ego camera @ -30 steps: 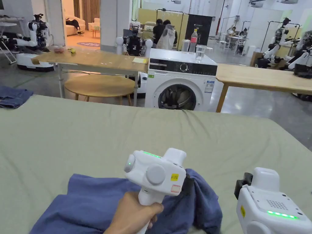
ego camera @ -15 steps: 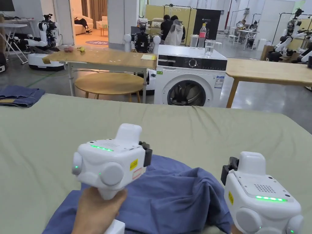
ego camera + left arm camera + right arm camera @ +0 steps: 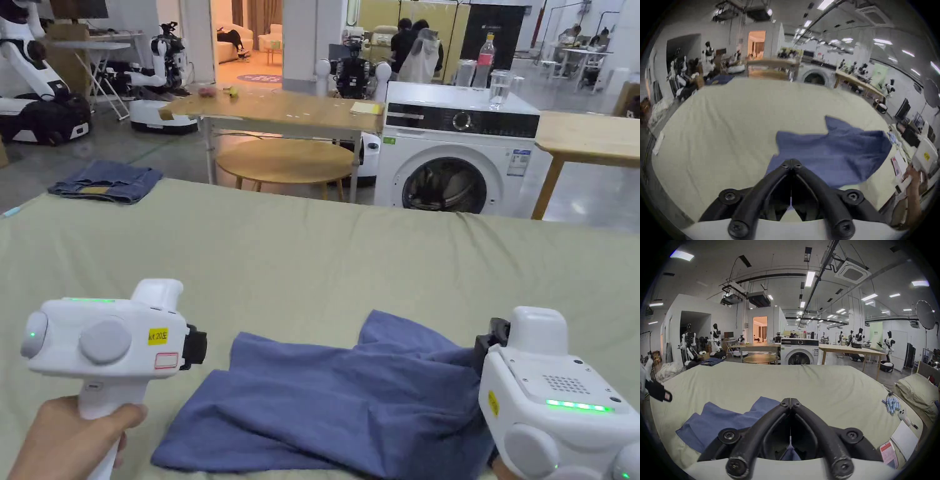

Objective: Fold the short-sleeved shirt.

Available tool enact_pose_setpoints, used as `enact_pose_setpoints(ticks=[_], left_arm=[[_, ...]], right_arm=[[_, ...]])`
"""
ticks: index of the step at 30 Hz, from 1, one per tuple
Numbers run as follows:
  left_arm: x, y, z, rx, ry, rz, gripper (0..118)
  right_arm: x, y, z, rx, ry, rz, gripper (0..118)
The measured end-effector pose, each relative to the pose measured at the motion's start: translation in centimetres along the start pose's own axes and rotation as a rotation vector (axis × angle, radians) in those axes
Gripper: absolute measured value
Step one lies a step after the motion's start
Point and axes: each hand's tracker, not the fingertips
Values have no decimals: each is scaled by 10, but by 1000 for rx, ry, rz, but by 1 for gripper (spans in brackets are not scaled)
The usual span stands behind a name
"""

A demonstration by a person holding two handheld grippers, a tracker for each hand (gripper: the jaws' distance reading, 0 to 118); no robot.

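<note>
Jaws on both grippers meet at the tips. Left gripper (image 3: 791, 164) holds nothing, hovering off the shirt's (image 3: 350, 400) left edge. Right gripper (image 3: 790, 402) sits over the shirt's right side; cloth between the jaws possibly, hard to tell. Shirt lies rumpled on the bed (image 3: 300, 262).

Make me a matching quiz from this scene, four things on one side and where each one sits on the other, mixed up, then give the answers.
Things:
1. blue shirt
2. folded jeans
3. drinking glass
4. round wooden table

Places:
A. on top of the washing machine
B. far left corner of the green bed sheet
C. under the long wooden table
D. near edge of the sheet, between the two tools

Pairs: 1-D, 2-B, 3-A, 4-C
</note>
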Motion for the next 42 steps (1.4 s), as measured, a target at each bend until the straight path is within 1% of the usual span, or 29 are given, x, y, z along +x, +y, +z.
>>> enact_pose_setpoints(ticks=[2,4,5,8,9,12,13,14,15,16,18,21,24,25,26,27,28,29,30,31,34,37,42], left_arm=[[-15,-10,-11,-87,24,32,0],[-27,-21,-25,-159,52,69,43],[-30,-28,-30,-179,65,79,53],[-35,-42,-53,-257,87,92,61],[-34,-49,-60,-282,85,89,61],[-29,-66,-88,-363,101,88,61],[-23,-73,-89,-341,140,57,60],[-12,-76,-83,-269,185,-9,57],[-2,-76,-82,-267,205,-68,45],[5,-77,-82,-255,200,-115,30],[12,-81,-79,-241,192,-123,0],[6,-80,-75,-217,124,-75,0],[0,-78,-67,-184,105,-34,0],[-6,-75,-63,-185,95,-30,0],[-7,-74,-61,-179,95,-29,0],[-8,-72,-58,-170,92,-27,0],[-9,-70,-56,-156,87,-23,0],[-10,-67,-54,-155,83,-18,0],[-11,-65,-53,-152,79,-13,0],[-11,-64,-52,-144,75,-9,0],[-11,-61,-50,-137,72,-7,0],[-6,-62,-48,-139,70,-18,0],[-6,-70,-50,-155,65,1,0]], right_arm=[[-2,-3,-2,-8,6,2,0],[-3,-5,-4,-16,8,6,0],[-3,-6,-4,-20,9,7,0],[-2,-10,-5,-29,9,8,0],[-1,-11,-5,-32,8,11,0],[3,-15,-5,-45,2,11,0],[6,-17,-4,-49,-1,9,0],[9,-18,-3,-56,-4,6,0],[13,-19,-2,-60,-7,5,0],[17,-20,-1,-64,-11,5,0],[27,-21,1,-73,-23,7,0],[47,-19,4,-94,-36,3,0],[73,-18,6,-139,-64,2,0],[82,-18,6,-166,-75,0,4],[91,-19,4,-216,-78,2,15],[99,-22,1,-265,-67,-12,38],[107,-25,-2,-311,-55,-29,53],[113,-30,-6,-371,-38,-47,53],[117,-37,-9,-409,-34,-57,57],[119,-44,-11,-455,-33,-51,60],[119,-69,-17,-563,5,-34,60],[108,-88,-23,-606,51,-27,60],[92,-101,-56,-636,50,-12,59]])
